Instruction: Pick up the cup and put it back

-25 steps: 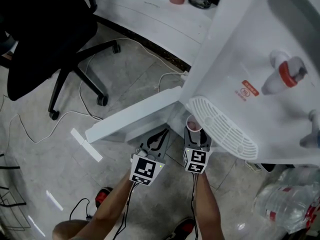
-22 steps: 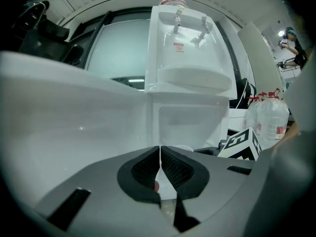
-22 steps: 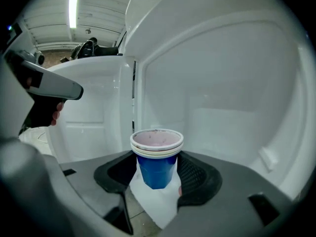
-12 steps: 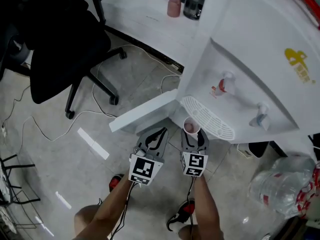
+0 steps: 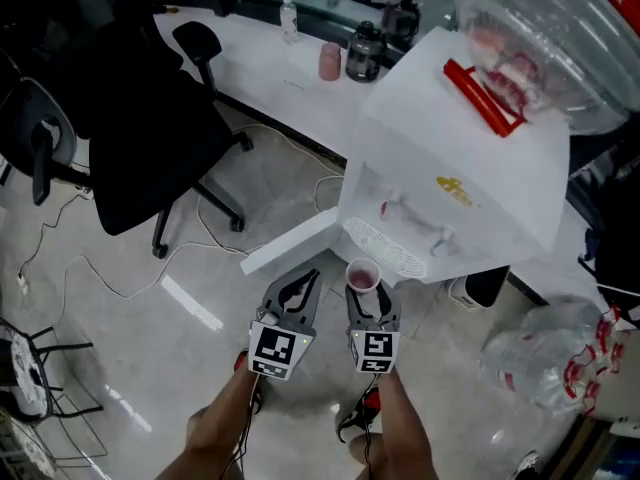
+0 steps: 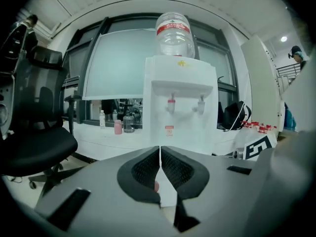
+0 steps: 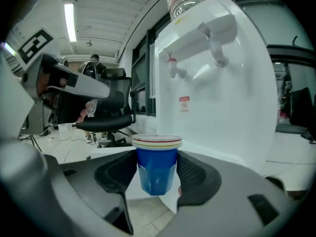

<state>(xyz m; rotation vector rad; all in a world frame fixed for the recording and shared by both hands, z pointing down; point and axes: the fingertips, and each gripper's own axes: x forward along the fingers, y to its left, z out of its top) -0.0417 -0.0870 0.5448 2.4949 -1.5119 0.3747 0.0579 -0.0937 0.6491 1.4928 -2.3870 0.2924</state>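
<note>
Both grippers have come up since the earlier frames, and the head view now takes in the whole dispenser rather than only its front. The right gripper is closed on the blue paper cup with a striped white rim, its pads against the cup's two sides. The cup stands upright, clear of any surface. From the head view only its rim and pinkish inside show; the blue wall is hidden. The left gripper rides just to the left, jaws closed together with nothing between them.

Just beyond the cup lies the white slotted drip grille of the tall white water dispenser. The clear water bottle on top is cut off at the picture's upper edge. A white panel juts out to the left from the dispenser's foot, near the left gripper's tip. Farther left, a black office chair stands by a white desk; thin cables cross the grey floor, which otherwise lies open there. To the right a crumpled clear plastic container crowds the floor. Both forearms are cut off at the near edge.
</note>
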